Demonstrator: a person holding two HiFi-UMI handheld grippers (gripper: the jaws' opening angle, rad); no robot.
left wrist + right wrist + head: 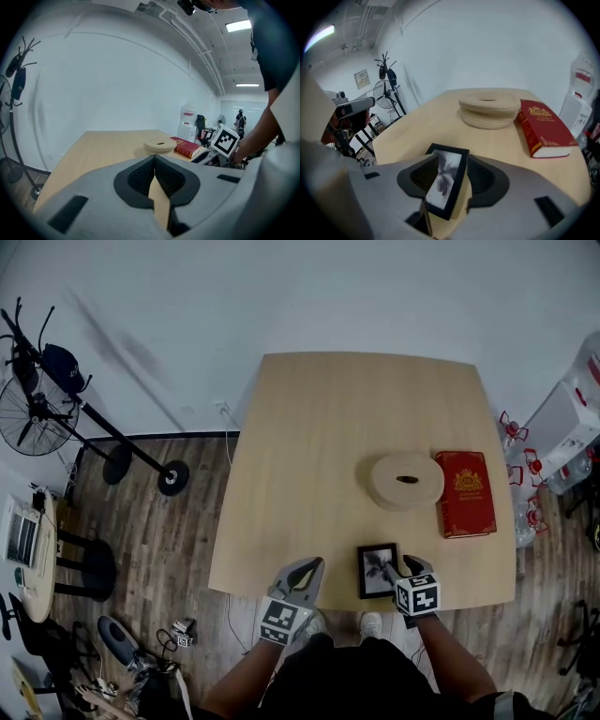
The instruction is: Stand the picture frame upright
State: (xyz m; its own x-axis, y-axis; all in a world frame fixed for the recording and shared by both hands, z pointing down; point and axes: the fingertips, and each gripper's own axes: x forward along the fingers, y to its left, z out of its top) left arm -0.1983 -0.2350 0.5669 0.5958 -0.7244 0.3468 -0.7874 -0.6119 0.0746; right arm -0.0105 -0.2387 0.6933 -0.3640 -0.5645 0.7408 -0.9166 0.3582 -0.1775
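The small black picture frame [377,570] with a grey print lies flat near the front edge of the wooden table [309,446]. My right gripper [397,569] sits at its right side. In the right gripper view the picture frame [446,179] lies slanted between the two jaws, which stand wide apart around it; I see no pad pressing on it. My left gripper [310,568] hovers at the table's front edge, left of the frame, with its jaws together and nothing in them [154,169].
A round beige woven lid [406,480] and a red book [466,493] lie behind the frame on the right half of the table. A standing fan [33,413] and stools are on the floor at left, water bottles [525,465] at right.
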